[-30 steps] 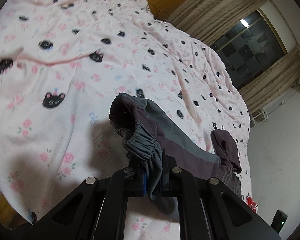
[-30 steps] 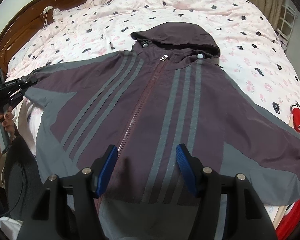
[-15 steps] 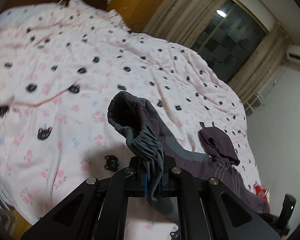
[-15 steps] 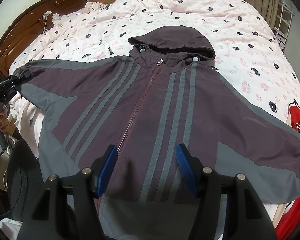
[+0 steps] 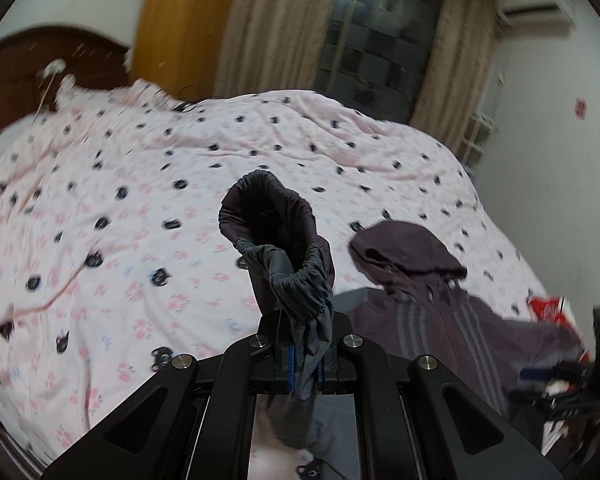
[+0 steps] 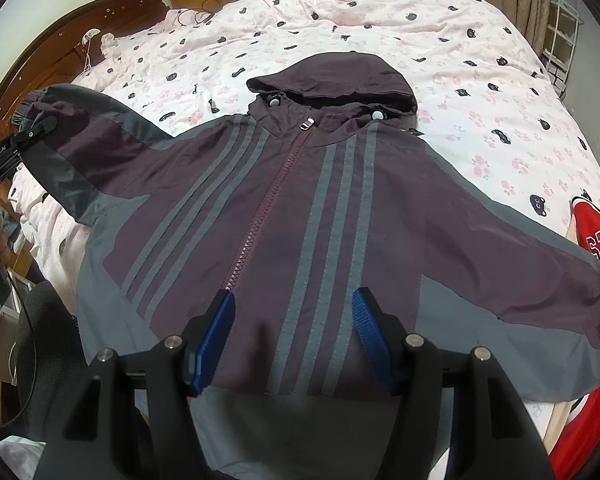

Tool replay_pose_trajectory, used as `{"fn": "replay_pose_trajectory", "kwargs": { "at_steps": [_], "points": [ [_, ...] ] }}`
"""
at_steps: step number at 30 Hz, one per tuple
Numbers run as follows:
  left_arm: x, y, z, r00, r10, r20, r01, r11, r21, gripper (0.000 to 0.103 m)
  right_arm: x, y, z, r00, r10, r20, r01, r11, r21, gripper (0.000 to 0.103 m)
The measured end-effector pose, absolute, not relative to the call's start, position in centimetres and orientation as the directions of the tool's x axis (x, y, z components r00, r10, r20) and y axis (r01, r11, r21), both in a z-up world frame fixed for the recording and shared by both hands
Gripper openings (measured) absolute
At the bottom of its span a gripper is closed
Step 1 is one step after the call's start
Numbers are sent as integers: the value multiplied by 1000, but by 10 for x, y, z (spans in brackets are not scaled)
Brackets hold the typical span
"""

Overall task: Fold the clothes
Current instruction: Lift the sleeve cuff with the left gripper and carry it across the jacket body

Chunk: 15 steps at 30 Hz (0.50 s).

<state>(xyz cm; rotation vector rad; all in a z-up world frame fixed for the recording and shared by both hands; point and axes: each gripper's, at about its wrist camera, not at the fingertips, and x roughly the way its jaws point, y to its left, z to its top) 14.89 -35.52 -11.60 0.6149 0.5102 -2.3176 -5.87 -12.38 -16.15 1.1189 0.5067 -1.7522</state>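
The left gripper [image 5: 305,364] has its fingers closed tight on the elastic cuff [image 5: 296,280] of one sleeve, the gathered grey fabric bunched between the pads and the cuff's open mouth standing up above them. In the right wrist view that sleeve [image 6: 88,136] is lifted off the bed and stretched out to the side, clear of the jacket's body.

The right gripper [image 6: 294,338] hovers over the lower front of the jacket [image 6: 300,208] with its blue fingers [image 6: 216,336] spread wide and nothing between them; whether they touch the cloth I cannot tell.

The jacket itself lies face up on the bed [image 6: 480,80], zipped, the hood [image 6: 332,80] flat towards the headboard, the other sleeve [image 6: 540,264] spread out flat to the far side, its end near a red garment [image 6: 592,240] at the bed's edge.

Judging by this, the folding is barely begun: the jacket is laid out and smoothed, and the first fold, bringing the held sleeve in across the chest, is in hand but not made. The other sleeve, the sides, the hood and the final fold of the body all look still to be done.
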Motion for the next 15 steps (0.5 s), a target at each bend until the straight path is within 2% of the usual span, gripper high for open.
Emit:
{"fn": "replay_pose_trajectory", "kwargs": {
  "at_steps": [15],
  "points": [
    [82, -288, -139, -634, -446, -632, 568, -823, 11, 6, -70, -111, -166, -115, -501, -858, 860, -483, 166, 62]
  ]
}}
